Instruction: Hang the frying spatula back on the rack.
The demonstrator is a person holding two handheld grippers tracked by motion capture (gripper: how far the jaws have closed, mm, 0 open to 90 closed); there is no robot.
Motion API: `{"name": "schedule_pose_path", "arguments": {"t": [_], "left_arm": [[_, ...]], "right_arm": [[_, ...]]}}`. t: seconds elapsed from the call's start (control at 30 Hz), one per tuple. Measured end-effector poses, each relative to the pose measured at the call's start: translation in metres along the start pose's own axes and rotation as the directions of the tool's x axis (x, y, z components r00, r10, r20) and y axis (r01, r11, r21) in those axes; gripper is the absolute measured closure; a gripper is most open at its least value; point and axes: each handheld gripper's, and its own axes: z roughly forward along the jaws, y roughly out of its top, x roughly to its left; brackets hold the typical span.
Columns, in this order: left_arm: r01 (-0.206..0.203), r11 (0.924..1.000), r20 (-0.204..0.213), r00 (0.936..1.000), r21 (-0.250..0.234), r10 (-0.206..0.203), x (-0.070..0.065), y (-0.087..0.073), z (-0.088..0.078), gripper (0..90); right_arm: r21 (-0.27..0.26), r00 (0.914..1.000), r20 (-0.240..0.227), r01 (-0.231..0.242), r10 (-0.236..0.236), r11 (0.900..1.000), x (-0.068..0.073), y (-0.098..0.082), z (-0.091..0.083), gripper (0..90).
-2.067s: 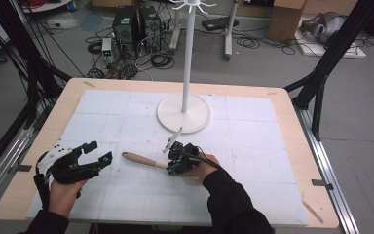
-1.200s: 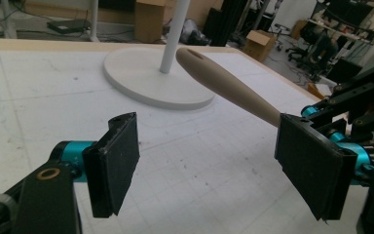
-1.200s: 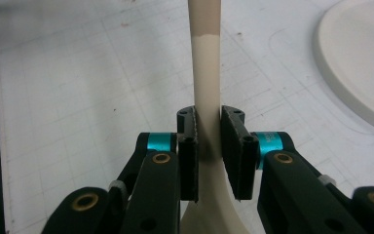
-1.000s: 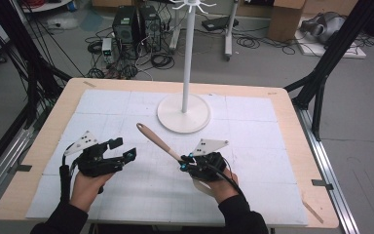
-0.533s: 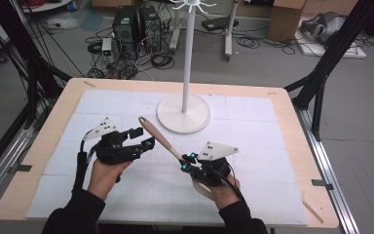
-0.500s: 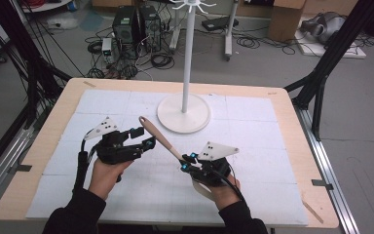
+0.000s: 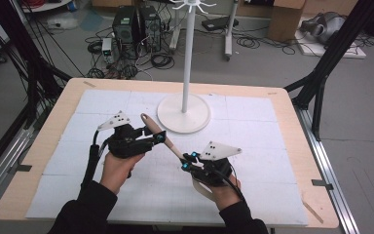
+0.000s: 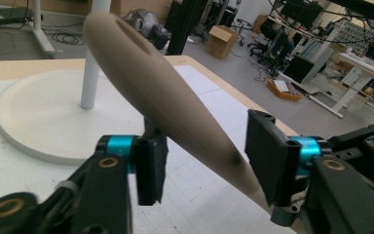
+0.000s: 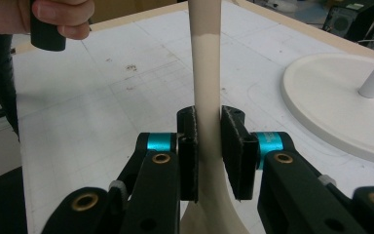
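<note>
A pale wooden spoon [image 7: 168, 141] slants over the white mat, its rounded handle end toward the far left. My right gripper [image 7: 187, 161] is shut on its thin neck; in the right gripper view both pads press the wooden spoon [image 9: 207, 73] just above where it flares. My left gripper [image 7: 158, 136] sits at the thick handle end. In the left gripper view the wooden spoon [image 8: 175, 107] crosses slantwise between the jaws of my left gripper [image 8: 204, 165], which have just been closing around it, with small gaps still showing at the pads.
A white hanger stand with a round base [image 7: 183, 114] rises just beyond the grippers, near the spoon's far end. The wooden table [image 7: 292, 122] is covered by a white gridded mat. Black frame legs, computers and cables stand on the floor behind.
My left gripper has moved right and up to the spoon's handle end and narrowed its jaws around it. The right gripper has held the spoon still.
</note>
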Motion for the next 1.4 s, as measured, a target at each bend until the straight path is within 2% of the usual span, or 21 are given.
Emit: {"name": "schedule_pose_path", "arguments": {"t": [0.23,0.33,0.47,0.63,0.8,0.9,0.93,1.0,1.03,1.13,1.27,1.33,1.4], "left_arm": [[0.021,0.9996,0.011,0.9997,-0.019,-0.021,-0.004,0.004,0.003,61.4],[0.009,0.9999,0.021,0.9997,-0.011,-0.009,-0.007,0.008,0.003,63.6],[0.001,0.9993,0.053,0.9986,-0.037,0.001,-0.015,0.015,0.002,65.9],[0.002,0.9991,0.091,0.9958,-0.043,0.002,-0.022,0.023,0.004,69.3],[0.015,0.9988,0.11,0.9939,-0.047,-0.01,-0.027,0.028,0.009,71.5],[-0.008,0.9986,0.126,0.9919,-0.052,0.015,-0.033,0.032,0.011,72.5],[-0.031,0.9982,0.126,0.9914,-0.052,0.037,-0.035,0.033,0.012,72.6],[-0.078,0.9953,0.113,0.99,-0.058,0.084,-0.039,0.035,0.012,72.9],[-0.089,0.9943,0.112,0.9892,-0.059,0.095,-0.04,0.036,0.013,73.0],[-0.095,0.9926,0.126,0.9866,-0.075,0.104,-0.039,0.039,0.011,73.4],[-0.132,0.9869,0.13,0.9811,-0.093,0.143,-0.036,0.047,0.008,73.5],[-0.147,0.9838,0.143,0.9765,-0.102,0.161,-0.034,0.053,0.007,73.5],[-0.168,0.98,0.155,0.9708,-0.107,0.183,-0.033,0.058,0.007,73.5]], "right_arm": [[-0.009,0.9999,0.012,-0.006,0.006,1.0,0.0,-0.001,0.0,77.4],[-0.005,0.9999,0.006,-0.012,0.012,1.0,0.0,-0.001,0.0,77.3],[-0.024,0.9997,-0.006,-0.023,0.023,0.999,0.0,0.0,-0.001,77.3],[-0.044,0.9994,-0.006,-0.034,0.034,0.998,0.0,0.001,-0.003,77.1],[-0.062,0.9992,0.017,-0.036,0.037,0.997,0.0,0.003,-0.005,76.9],[-0.071,0.999,0.029,-0.032,0.034,0.997,0.0,0.003,-0.006,75.9],[-0.074,0.9988,0.036,-0.03,0.033,0.997,0.0,0.003,-0.006,75.2],[-0.096,0.9986,0.037,-0.032,0.036,0.995,0.0,0.004,-0.009,70.4],[-0.106,0.9984,0.04,-0.035,0.039,0.994,-0.001,0.005,-0.011,65.9],[-0.128,0.9972,0.058,-0.04,0.047,0.991,-0.002,0.006,-0.018,57.4],[-0.135,0.9917,0.124,-0.017,0.034,0.991,-0.006,0.01,-0.034,44.9],[-0.14,0.9849,0.172,0.007,0.017,0.99,-0.013,0.008,-0.052,38.6],[-0.135,0.9831,0.183,0.013,0.012,0.991,-0.015,0.006,-0.056,37.5]]}}
